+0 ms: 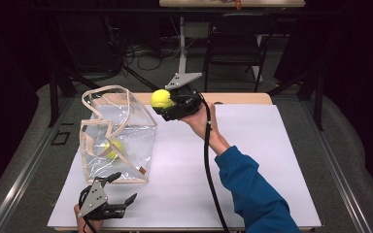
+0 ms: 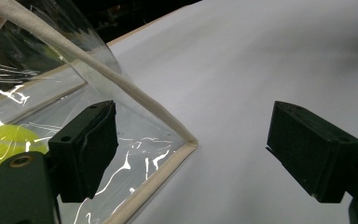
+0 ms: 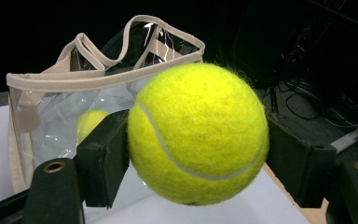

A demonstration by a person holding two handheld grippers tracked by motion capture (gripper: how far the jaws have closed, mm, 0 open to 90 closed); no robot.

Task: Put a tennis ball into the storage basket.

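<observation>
A clear plastic bag (image 1: 119,141) with beige trim and handles stands on the white table top (image 1: 252,160) at the left. One yellow tennis ball (image 1: 112,148) lies inside it, seen through the wall (image 3: 91,122). My right gripper (image 1: 167,104) is held in the air beside the bag's far right corner, shut on a second tennis ball (image 1: 162,98) (image 3: 198,133). My left gripper (image 1: 121,191) (image 2: 191,158) rests low at the bag's near corner (image 2: 186,142), jaws wide apart, one fingertip (image 2: 86,149) against the clear wall, nothing gripped. The inner ball (image 2: 4,149) shows behind that wall.
The white sheet covers a wooden table (image 1: 243,98) whose far edge shows behind. A black chair (image 1: 238,39) and a table leg (image 1: 181,46) stand beyond on the floor. Grey metal rails (image 1: 24,170) run along both sides. A cable (image 1: 209,160) trails from the right gripper.
</observation>
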